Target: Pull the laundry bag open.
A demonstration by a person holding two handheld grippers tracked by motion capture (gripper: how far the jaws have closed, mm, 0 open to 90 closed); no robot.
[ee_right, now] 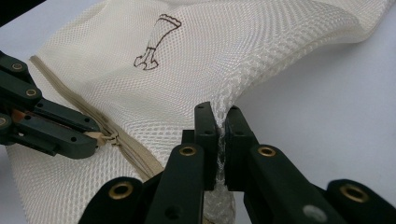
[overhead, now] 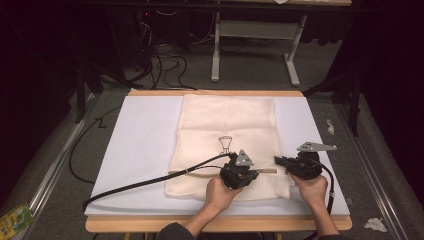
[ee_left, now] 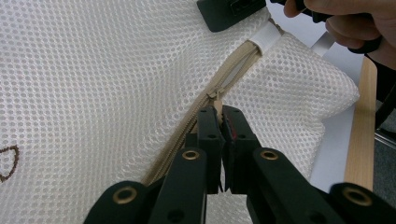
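A cream mesh laundry bag (overhead: 227,130) lies flat on the white table top (overhead: 145,145), with a small brown drawing (overhead: 225,144) at its middle. A beige zipper (ee_left: 233,74) runs along the bag's near part. My left gripper (ee_left: 219,116) is shut on the zipper pull (ee_left: 217,108); the slider (ee_left: 212,94) sits just beyond its tips. My right gripper (ee_right: 221,122) is shut on the bag's mesh edge (ee_right: 243,88) at the zipper's right end, lifting a fold. In the high view the left gripper (overhead: 239,172) and right gripper (overhead: 280,162) sit close together.
A black cable (overhead: 150,181) trails left from the left gripper across the table. The wooden table edge (overhead: 150,224) runs along the front. Beyond the table are a grey floor, cables (overhead: 165,62) and a metal desk frame (overhead: 255,40).
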